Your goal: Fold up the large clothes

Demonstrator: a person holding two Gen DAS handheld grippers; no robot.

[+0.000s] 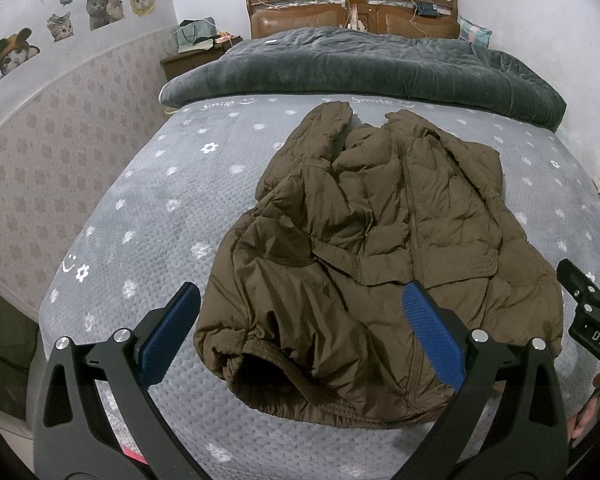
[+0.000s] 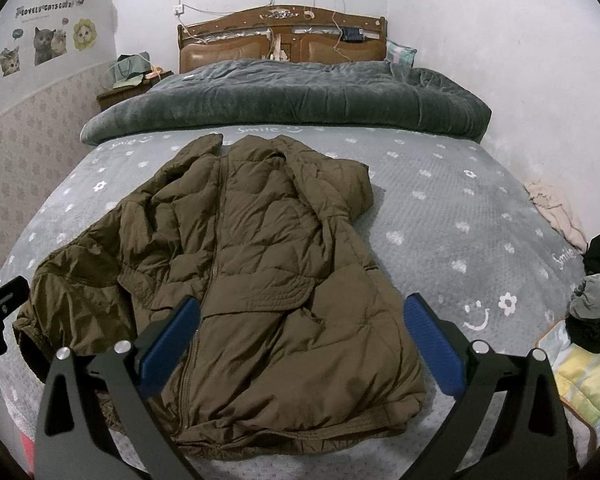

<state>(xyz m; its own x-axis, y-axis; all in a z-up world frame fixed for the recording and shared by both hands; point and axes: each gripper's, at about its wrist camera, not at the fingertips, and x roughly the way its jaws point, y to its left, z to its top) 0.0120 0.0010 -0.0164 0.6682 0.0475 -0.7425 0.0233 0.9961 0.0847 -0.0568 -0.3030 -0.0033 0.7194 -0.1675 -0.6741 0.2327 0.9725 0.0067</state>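
A brown quilted jacket [image 1: 384, 248] lies crumpled on the grey flower-print bed cover [image 1: 148, 216], zip side up, collar toward the headboard. Its left sleeve is folded across the body, with the cuff opening near the front edge of the bed. My left gripper [image 1: 300, 328] is open, hovering over the jacket's lower left part with nothing between its blue pads. In the right wrist view the same jacket [image 2: 260, 264] lies below my right gripper [image 2: 300, 332], also open and empty above the hem. The right gripper's black body [image 1: 592, 312] shows at the right edge of the left wrist view.
A dark grey quilt [image 2: 300, 92] is bunched at the head of the bed before a wooden headboard [image 2: 284, 36]. Other clothes [image 2: 596, 288] and a beige cloth [image 2: 556, 208] lie at the bed's right edge. A nightstand [image 2: 128, 84] stands at the back left by the wall.
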